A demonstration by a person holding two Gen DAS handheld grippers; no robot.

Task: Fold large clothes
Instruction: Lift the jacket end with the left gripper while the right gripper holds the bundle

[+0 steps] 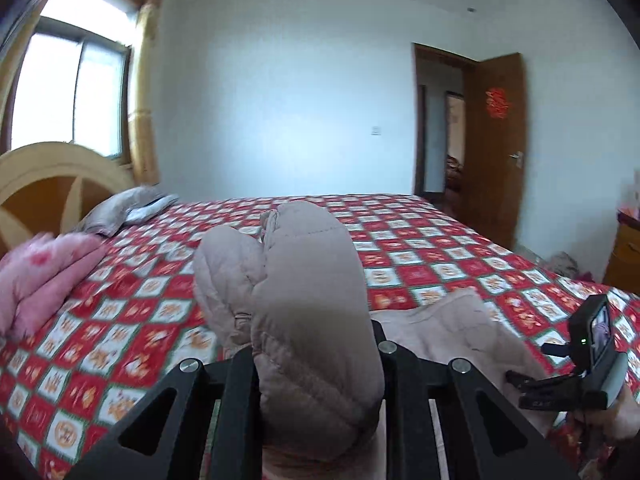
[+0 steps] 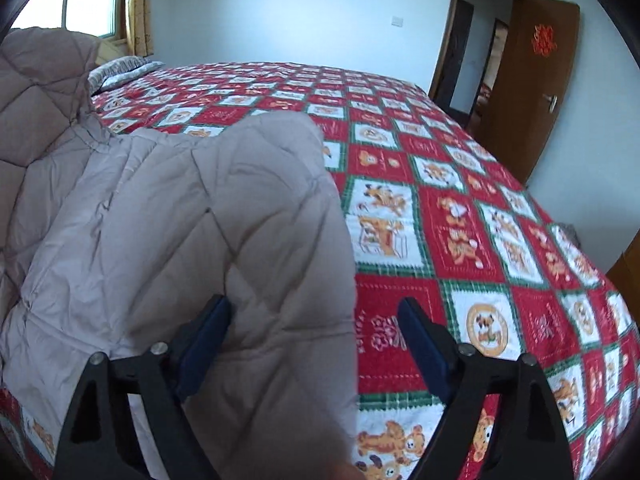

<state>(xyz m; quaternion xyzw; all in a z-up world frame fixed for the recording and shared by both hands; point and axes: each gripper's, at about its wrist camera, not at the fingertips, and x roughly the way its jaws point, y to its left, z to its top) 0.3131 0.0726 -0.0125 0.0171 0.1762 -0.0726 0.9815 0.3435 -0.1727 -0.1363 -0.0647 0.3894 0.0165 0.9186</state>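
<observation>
A beige quilted puffer coat [image 2: 160, 208] lies on the bed with the red, white and green patchwork cover [image 2: 460, 208]. In the left wrist view my left gripper [image 1: 316, 360] is shut on a thick fold of the coat [image 1: 304, 304], which bulges up between the fingers. In the right wrist view my right gripper [image 2: 316, 340] is open. A fold of the coat lies between its blue pads [image 2: 208, 340], with a clear gap to the right pad. The right gripper also shows in the left wrist view [image 1: 576, 368], at the right.
A pink folded blanket [image 1: 36, 276] and a grey pillow [image 1: 128, 208] lie near the wooden headboard [image 1: 52, 184] on the left. A brown door [image 1: 494, 148] stands open at the far right. A wooden cabinet [image 1: 624, 252] stands by the right wall.
</observation>
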